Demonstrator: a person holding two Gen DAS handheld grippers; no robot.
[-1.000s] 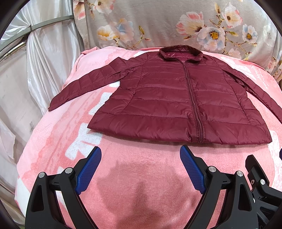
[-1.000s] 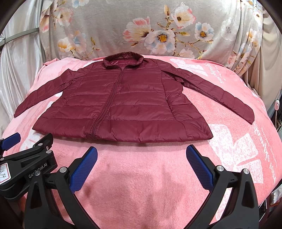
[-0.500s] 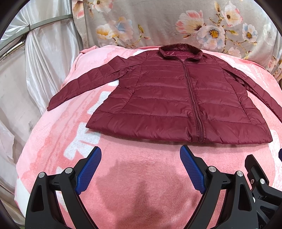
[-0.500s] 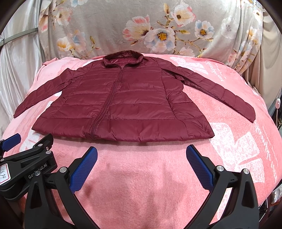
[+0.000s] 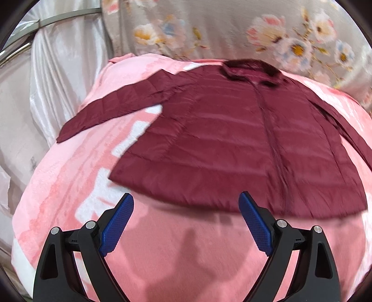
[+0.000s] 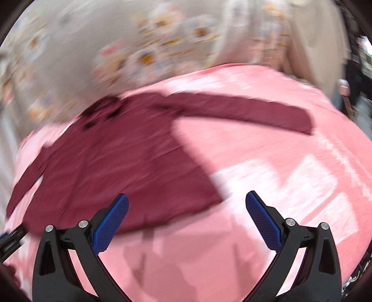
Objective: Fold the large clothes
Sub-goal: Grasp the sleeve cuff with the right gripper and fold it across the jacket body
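A maroon quilted jacket [image 5: 232,139] lies flat and zipped on a pink blanket [image 5: 174,251], collar at the far side, both sleeves spread out. My left gripper [image 5: 186,206] is open and empty, just short of the jacket's near hem, towards its left corner. My right gripper [image 6: 186,206] is open and empty above the jacket's [image 6: 130,167] right hem corner. The right sleeve [image 6: 244,111] stretches to the far right. The right wrist view is blurred by motion.
A floral cloth [image 5: 232,30] hangs behind the bed. White satin drapes and a metal rail [image 5: 58,21] stand at the left. The blanket [image 6: 279,185] has white patterns. Part of my left gripper's body [image 6: 9,239] shows at the left edge of the right wrist view.
Both grippers have moved forward towards the jacket's hem. The right one has swung right fast, blurring its view. The left one has turned slightly left. Both jaws stay open.
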